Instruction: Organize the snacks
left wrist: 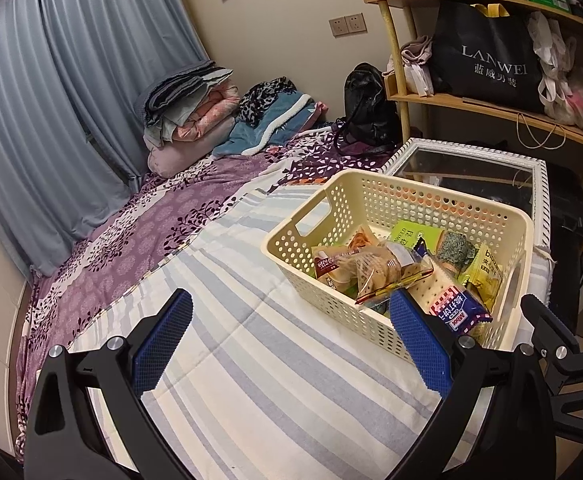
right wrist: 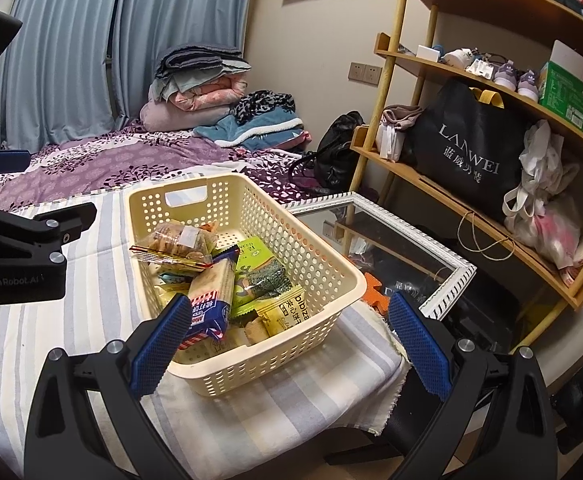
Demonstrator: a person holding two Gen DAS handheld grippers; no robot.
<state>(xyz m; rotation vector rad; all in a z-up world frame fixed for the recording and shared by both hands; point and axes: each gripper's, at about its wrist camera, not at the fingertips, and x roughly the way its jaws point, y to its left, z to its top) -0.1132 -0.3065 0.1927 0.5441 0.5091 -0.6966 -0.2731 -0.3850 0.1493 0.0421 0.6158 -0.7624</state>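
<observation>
Left wrist view showed the left gripper (left wrist: 291, 332) with its blue-padded jaws spread wide and holding nothing, poised over the striped blanket (left wrist: 251, 360) just in front of the cream basket (left wrist: 371, 196). Its right-hand pad overlapped the basket's near wall in the picture; whether it touched could not be told. Right wrist view showed the right gripper (right wrist: 291, 332) likewise wide apart and empty, its left pad just in front of the basket's (right wrist: 275, 224) near corner.

Inside the basket lay the snacks: a clear bag of biscuits (left wrist: 379, 268) on top of the pile, a long cracker packet with a red, white and blue end (right wrist: 211, 300) leaning toward the near wall, a green seaweed pack (right wrist: 259, 272) and a yellow sandwich-biscuit pack (right wrist: 287, 312). The basket sat on the blanket near its edge, beside a white-framed glass panel (right wrist: 447, 276). Beyond were a purple bedspread (left wrist: 151, 216), folded bedding (left wrist: 195, 108), and a wooden shelf (right wrist: 471, 208) bearing a black shopping bag (right wrist: 463, 156).
</observation>
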